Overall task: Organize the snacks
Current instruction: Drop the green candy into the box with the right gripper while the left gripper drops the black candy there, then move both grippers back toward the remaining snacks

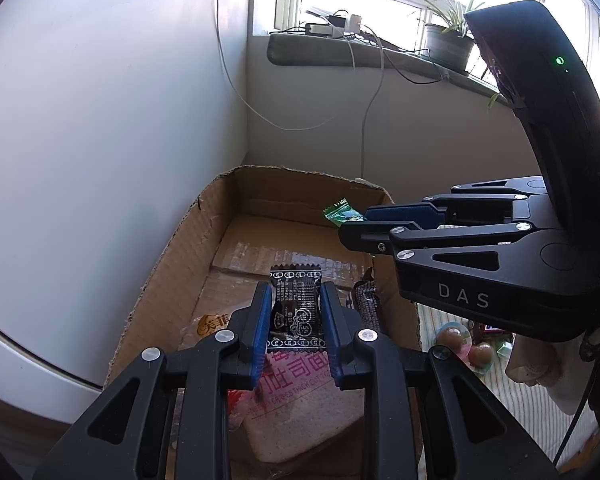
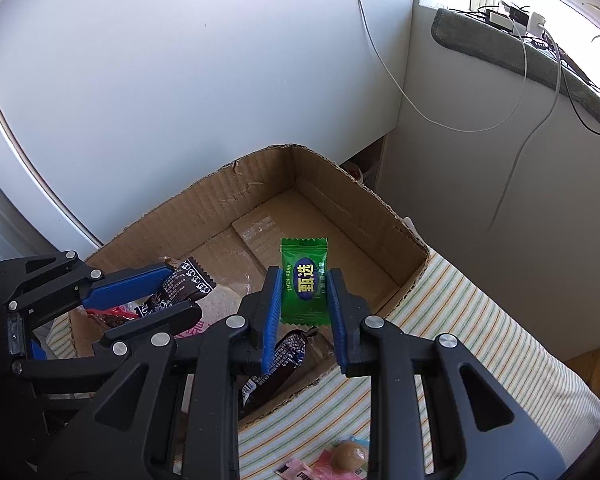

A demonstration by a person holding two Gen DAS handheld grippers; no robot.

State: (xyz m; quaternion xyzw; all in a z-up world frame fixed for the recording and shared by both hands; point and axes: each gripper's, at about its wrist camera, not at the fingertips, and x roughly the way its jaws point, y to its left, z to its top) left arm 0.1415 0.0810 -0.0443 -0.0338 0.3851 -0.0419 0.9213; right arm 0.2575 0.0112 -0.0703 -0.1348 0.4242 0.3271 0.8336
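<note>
A striped cloth [image 2: 452, 320] is covering the surface in a white-walled corner [image 1: 112, 100] below a cluttered windowsill [image 1: 340, 54], bearing an open cardboard box [image 2: 352, 204]. Over it, the left gripper [image 1: 295, 312] is clamping a black candy packet [image 1: 296, 304] and the right gripper [image 2: 305, 298] a green candy [image 2: 305, 280]. Wrapped sweets [image 2: 350, 456] are lying outside the box.

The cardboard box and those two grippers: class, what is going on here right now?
A person with a handheld gripper in each hand is sorting snacks into an open brown cardboard box on a striped cloth. The left gripper is shut on a black printed candy wrapper, and the right gripper is shut on a green candy packet. Both are held over the box, not yet dropped. A few snacks already lie inside, and others wait on the cloth.
</note>
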